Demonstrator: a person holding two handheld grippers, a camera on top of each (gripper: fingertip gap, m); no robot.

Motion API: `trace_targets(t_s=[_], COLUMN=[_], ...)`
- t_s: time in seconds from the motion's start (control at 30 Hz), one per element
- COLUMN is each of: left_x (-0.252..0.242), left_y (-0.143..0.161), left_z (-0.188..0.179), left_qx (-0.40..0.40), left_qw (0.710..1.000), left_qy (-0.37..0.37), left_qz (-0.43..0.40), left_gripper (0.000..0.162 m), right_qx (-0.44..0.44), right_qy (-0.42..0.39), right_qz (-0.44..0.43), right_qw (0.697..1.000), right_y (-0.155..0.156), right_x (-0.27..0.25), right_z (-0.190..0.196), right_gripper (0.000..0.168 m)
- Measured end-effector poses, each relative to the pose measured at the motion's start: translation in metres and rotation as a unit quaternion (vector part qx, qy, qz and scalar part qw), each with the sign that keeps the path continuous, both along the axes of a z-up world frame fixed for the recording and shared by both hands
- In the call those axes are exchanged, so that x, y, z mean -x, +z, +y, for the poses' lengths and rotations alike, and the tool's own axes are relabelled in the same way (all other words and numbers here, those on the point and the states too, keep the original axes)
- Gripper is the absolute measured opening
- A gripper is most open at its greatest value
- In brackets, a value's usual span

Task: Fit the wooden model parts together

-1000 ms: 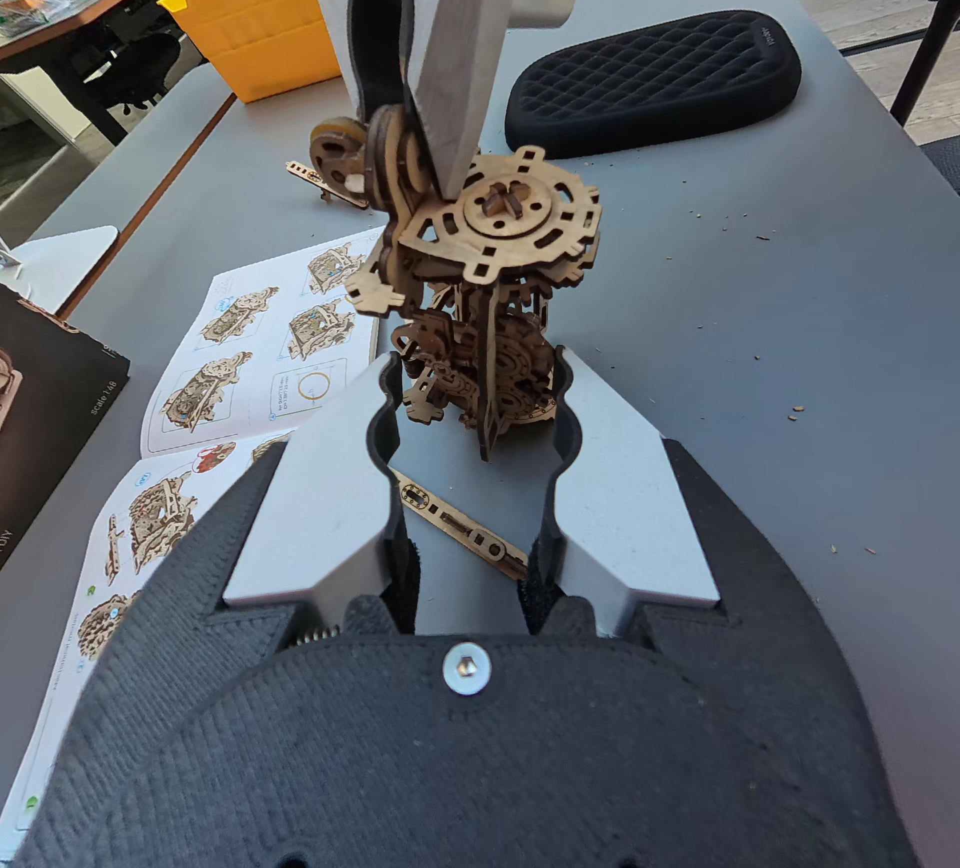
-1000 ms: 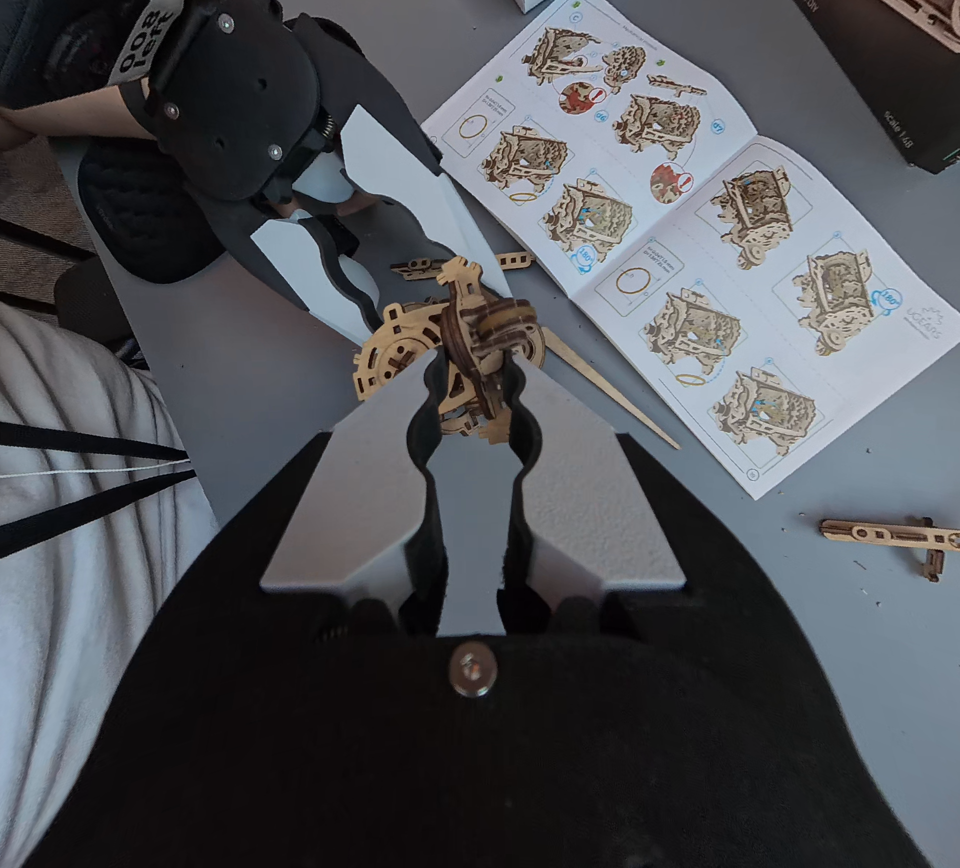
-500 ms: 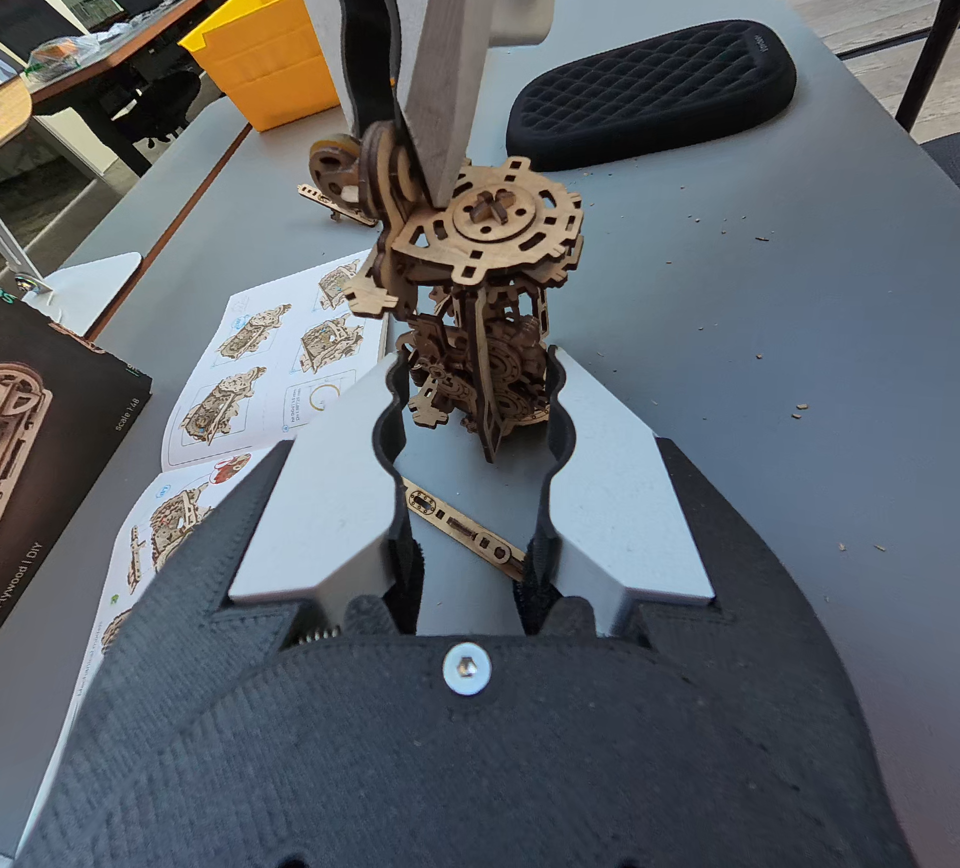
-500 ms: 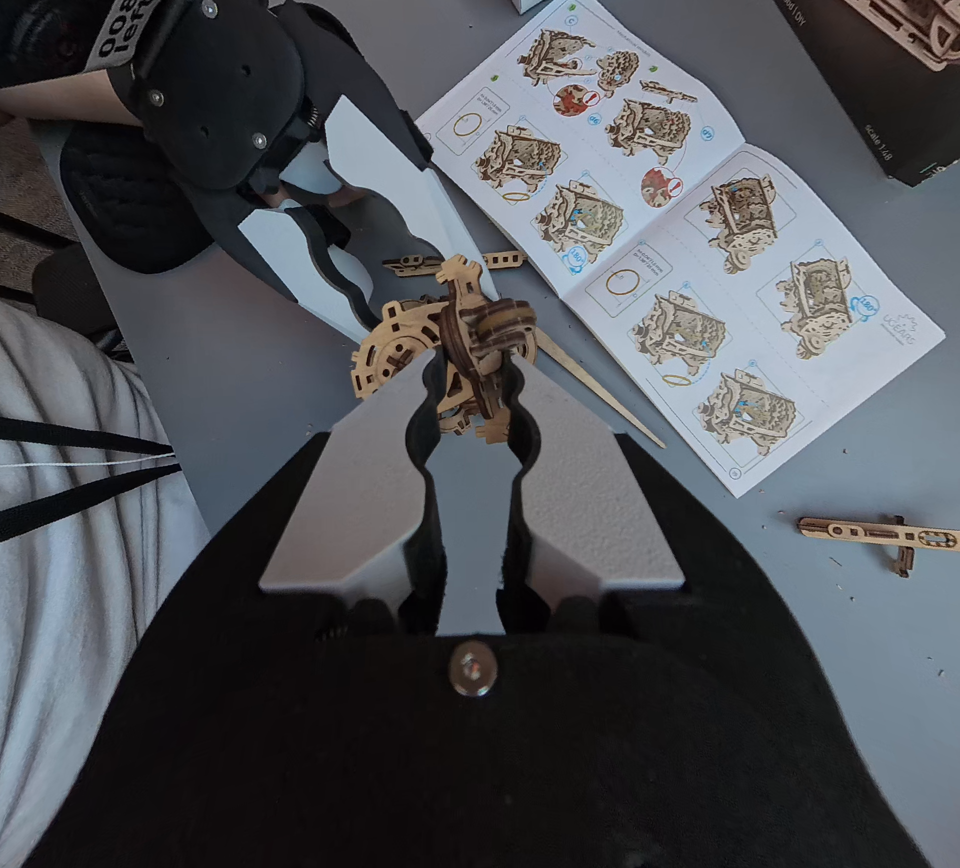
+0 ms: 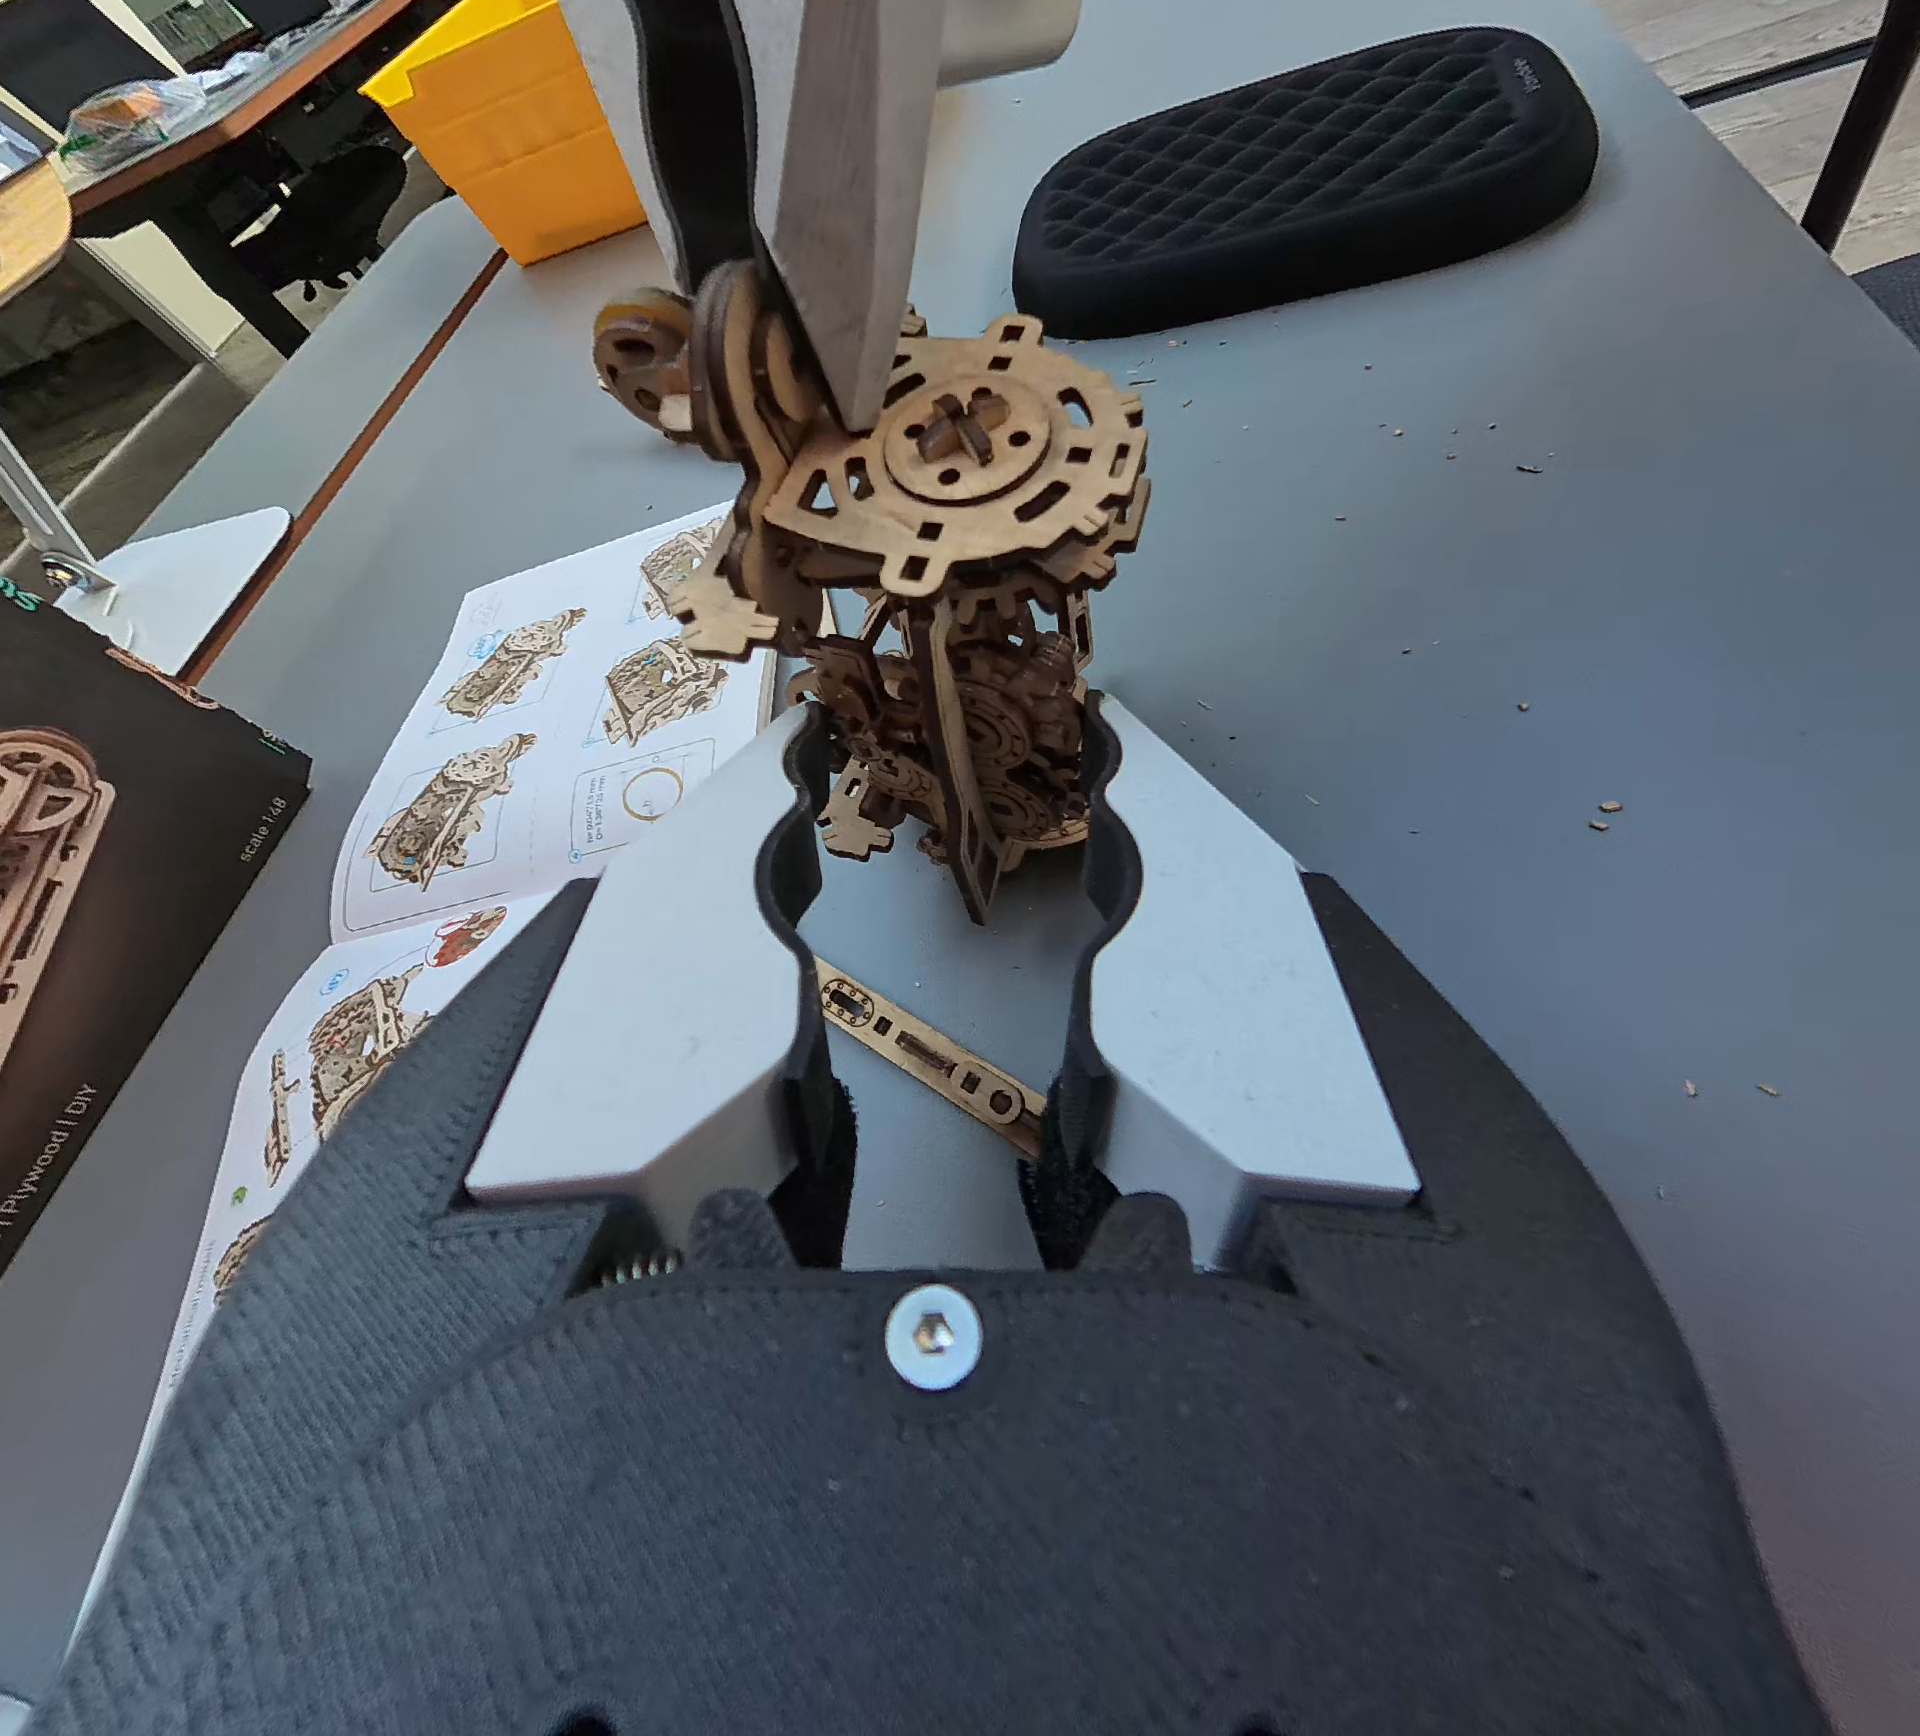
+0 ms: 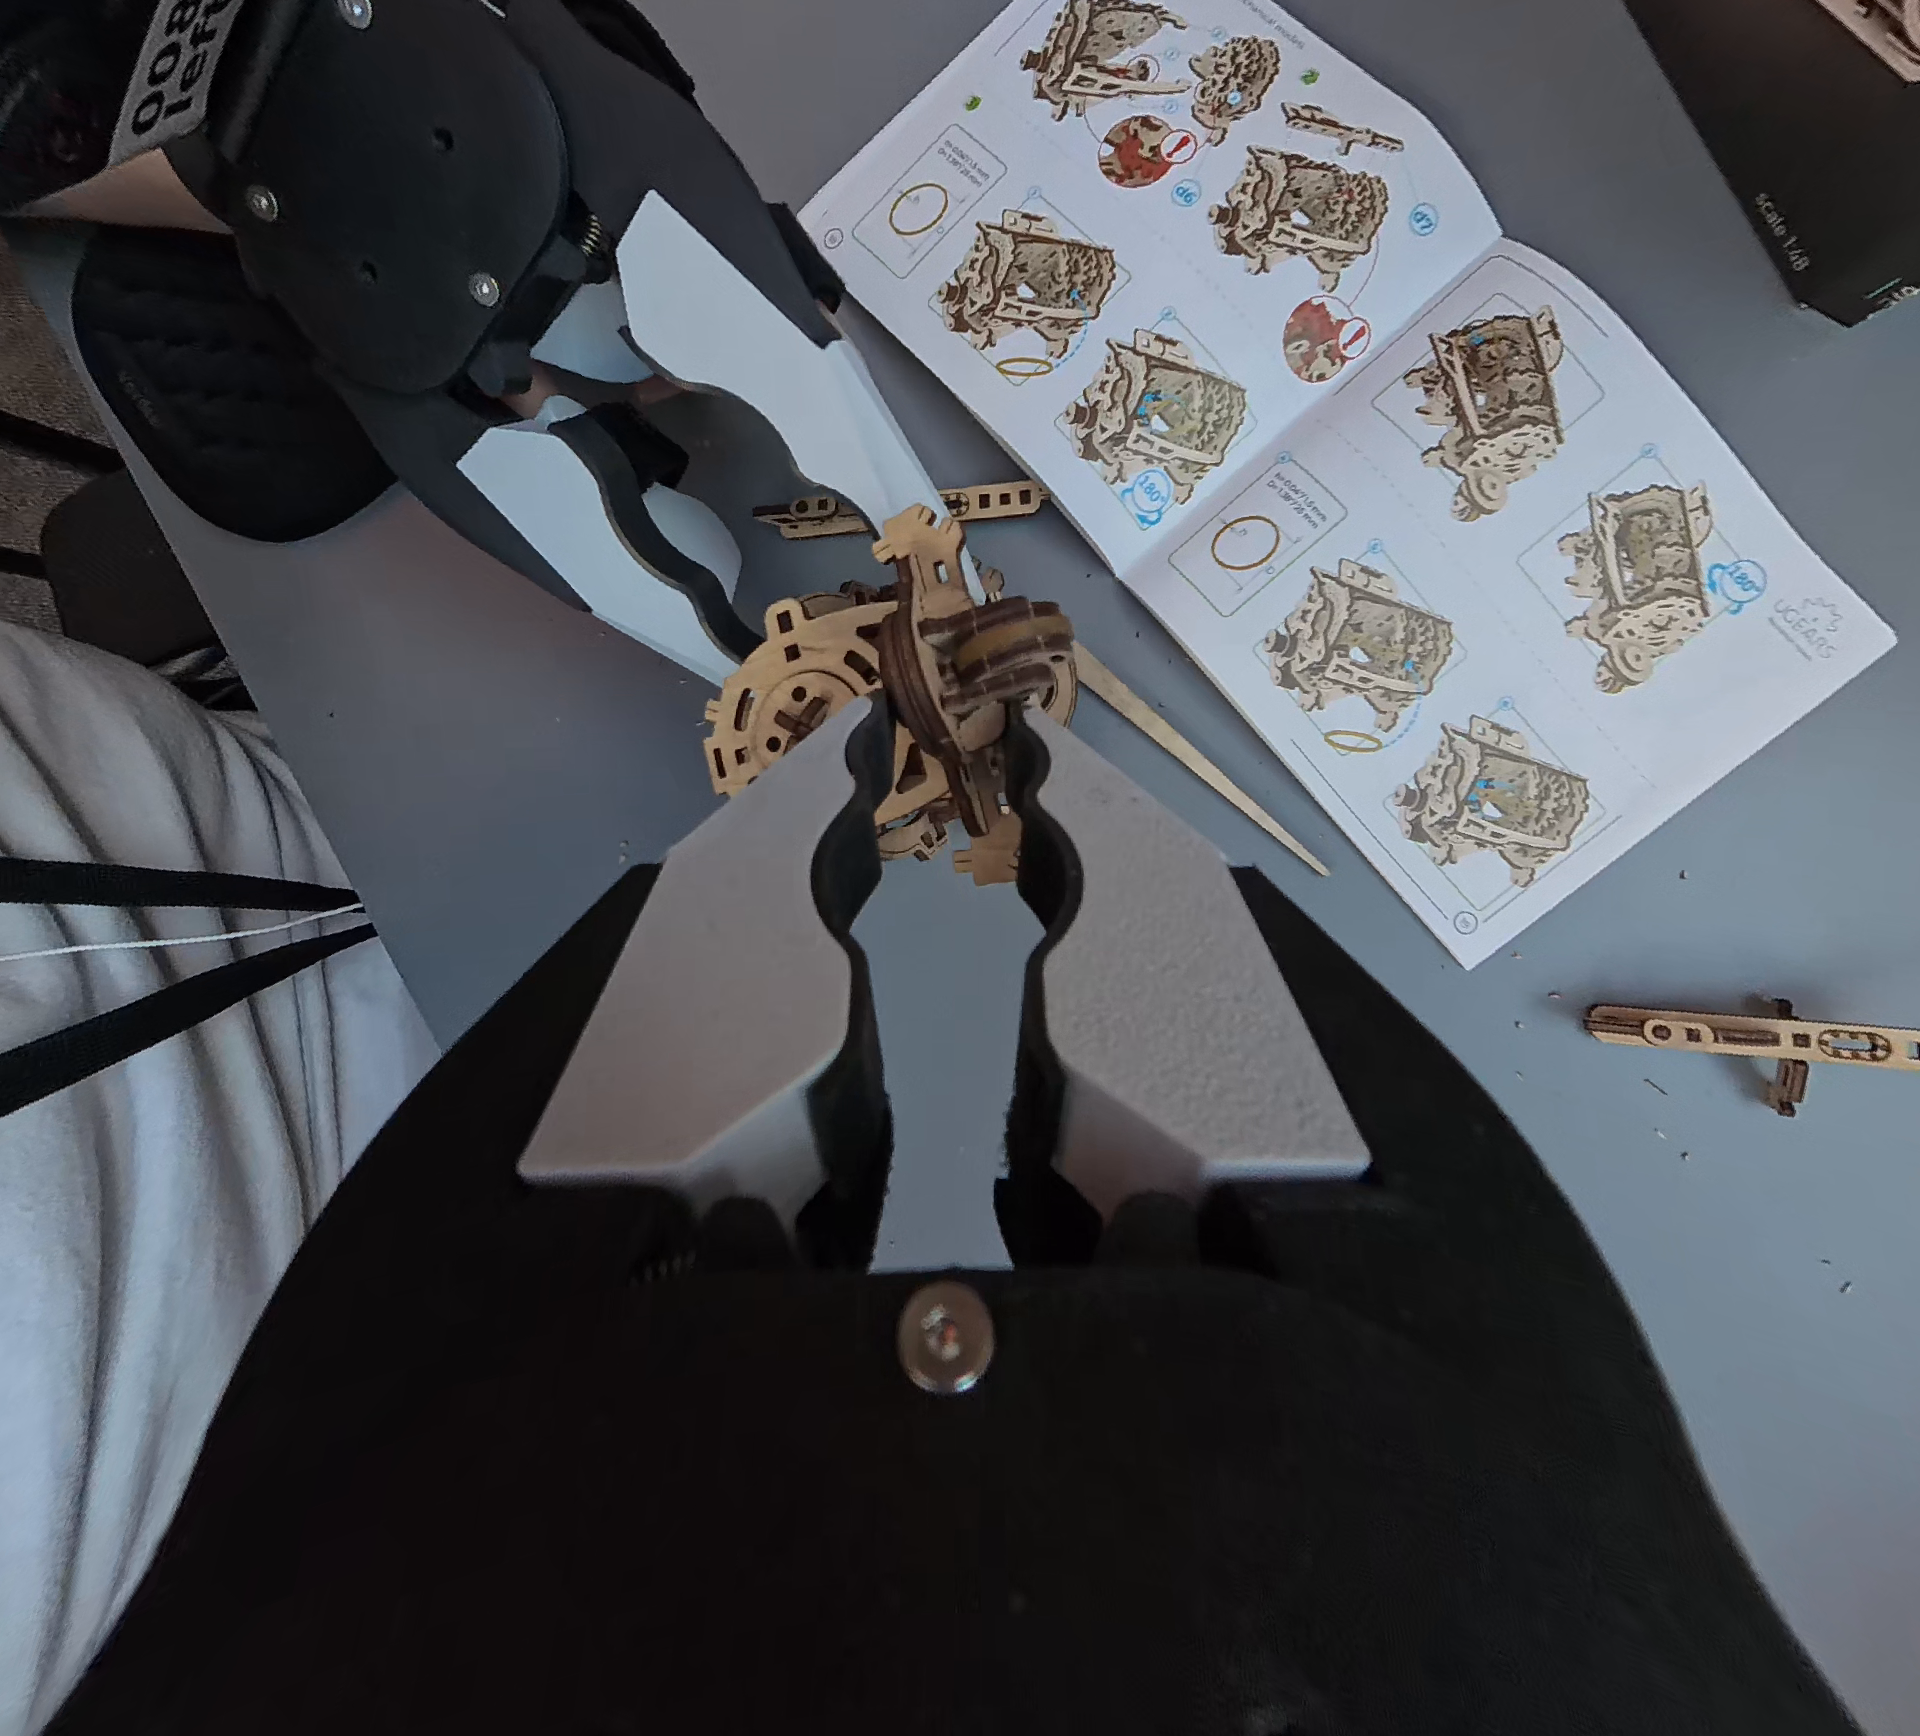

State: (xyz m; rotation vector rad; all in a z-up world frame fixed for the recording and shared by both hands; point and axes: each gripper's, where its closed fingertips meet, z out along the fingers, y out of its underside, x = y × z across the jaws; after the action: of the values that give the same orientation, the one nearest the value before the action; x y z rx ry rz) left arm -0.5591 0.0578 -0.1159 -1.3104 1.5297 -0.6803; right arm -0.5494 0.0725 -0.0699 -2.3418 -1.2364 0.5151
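Observation:
A partly built wooden model (image 5: 966, 543) with a gear-like disc on top is held above the grey table (image 5: 1507, 647). My left gripper (image 5: 951, 730) has its fingers against both sides of the model's lower part. My right gripper (image 5: 821, 336) comes down from above and is shut on the dark curved pieces at the model's top left. In the right wrist view my right gripper (image 6: 945, 720) clamps those pieces of the model (image 6: 935, 668), and the left gripper (image 6: 862, 616) reaches in from the upper left.
An open instruction booklet (image 6: 1351, 460) lies right of the model, also in the left wrist view (image 5: 540, 720). A black box (image 6: 1766, 24), loose wooden strips (image 6: 1756, 1042) (image 5: 925, 1052), a black quilted pad (image 5: 1309, 169) and a yellow bin (image 5: 509, 117) are around. The grippers' ends are close to 5 cm from one another.
My left gripper's fingers have narrowed around the model's lower part. The model and both grippers have shifted slightly; the right gripper keeps its hold.

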Motion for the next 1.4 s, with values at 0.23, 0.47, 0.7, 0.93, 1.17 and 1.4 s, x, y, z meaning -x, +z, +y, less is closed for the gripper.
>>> trace_targets(t_s=[0.23, 0.47, 0.7, 0.93, 1.17, 1.4], left_x=[0.0004, -0.0004, -0.0001, 0.0, -0.0001, -0.0001], left_y=[-0.0001, -0.0004, -0.0004, -0.001, -0.0021, -0.0029], left_z=[0.0004, -0.0002, 0.0003, 0.0008, 0.0003, 0.0008], left_qx=[-0.001, -0.003, 0.005, 0.008, 0.0, 0.004], left_qw=[1.0, 1.0, 1.0, 1.0, 1.0, 1.0], left_qy=[0.0, 0.0, -0.001, 0.001, 0.0, 0.004], left_qz=[0.001, 0.001, -0.001, 0.0, 0.004, 0.006], left_gripper=[0.046, 0.047, 0.046, 0.047, 0.047, 0.048], right_qx=[-0.002, 0.009, 0.005, 0.006, 0.003, -0.016], right_qy=[0.003, 0.007, 0.014, 0.016, 0.006, -0.009], right_qz=[-0.016, -0.038, -0.059, -0.093, -0.095, -0.101], right_qw=[1.0, 0.999, 0.998, 0.996, 0.995, 0.995], right_y=[0.0001, -0.0001, 0.0002, 0.0008, 0.001, 0.0023], right_x=[0.0014, -0.0001, 0.0002, 0.0, 0.0009, 0.0023], right_z=[0.0001, -0.0003, 0.0004, 0.0007, -0.0008, -0.002], right_gripper=[0.02, 0.02, 0.02, 0.02, 0.021, 0.021])
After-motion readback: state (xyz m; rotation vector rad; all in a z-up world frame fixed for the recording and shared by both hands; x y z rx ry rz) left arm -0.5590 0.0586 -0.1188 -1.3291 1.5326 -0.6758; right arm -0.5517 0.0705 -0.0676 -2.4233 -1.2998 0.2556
